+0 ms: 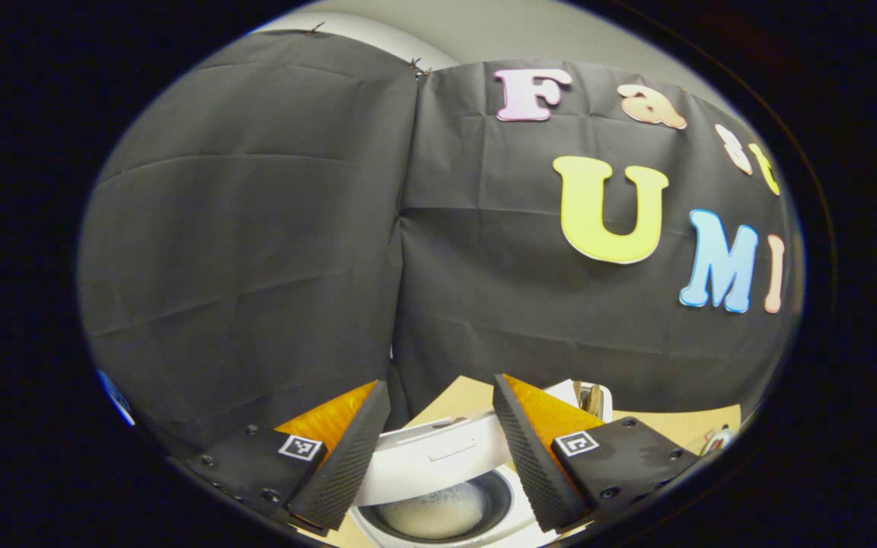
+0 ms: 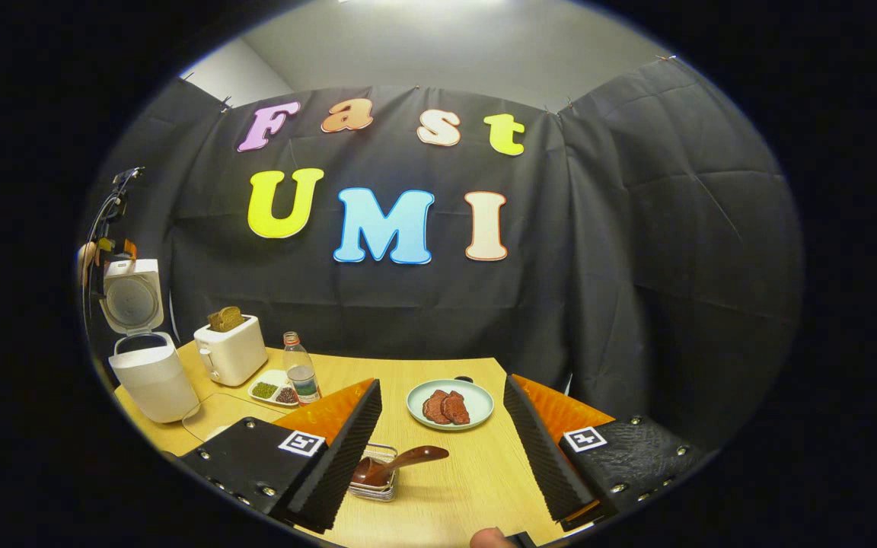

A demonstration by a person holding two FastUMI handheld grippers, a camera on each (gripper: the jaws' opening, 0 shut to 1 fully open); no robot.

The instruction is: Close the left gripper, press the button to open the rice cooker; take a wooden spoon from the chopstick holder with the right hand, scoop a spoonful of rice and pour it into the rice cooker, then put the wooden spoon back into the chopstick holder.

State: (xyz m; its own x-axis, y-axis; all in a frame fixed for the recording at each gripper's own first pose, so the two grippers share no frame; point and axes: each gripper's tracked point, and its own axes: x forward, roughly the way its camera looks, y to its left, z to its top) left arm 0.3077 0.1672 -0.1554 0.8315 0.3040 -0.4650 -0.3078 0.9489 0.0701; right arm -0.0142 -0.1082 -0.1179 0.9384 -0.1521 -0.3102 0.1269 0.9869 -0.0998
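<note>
Below the left gripper (image 1: 438,449), in the left gripper view, the rice cooker (image 1: 438,487) is sitting with its lid (image 1: 438,455) raised, and the inner pot is showing a pale layer at its bottom, possibly rice or water, though the edge of the view is too distorted to say. The left jaws are standing wide apart, holding nothing, and the cooker's opening is lying between and beneath them without touching either one.

On the wooden bench (image 2: 476,479) in the right gripper view, the right gripper (image 2: 442,449) is hovering with its jaws spread wide and empty. The wooden spoon (image 2: 397,463) is resting in a small holder (image 2: 377,483) just inside the left jaw, its handle pointing toward the gap between the jaws; neither jaw is pressing on it. A plate (image 2: 450,403) with dark slices of meat is lying farther off, between the jaws' tips. Far to the left, the open rice cooker is standing at the bench's edge, with a white toaster (image 2: 230,350) holding bread beside it, then a small dish of beans (image 2: 275,390) and a clear bottle (image 2: 301,369). A fingertip (image 2: 493,538) is showing at the bottom edge.
</note>
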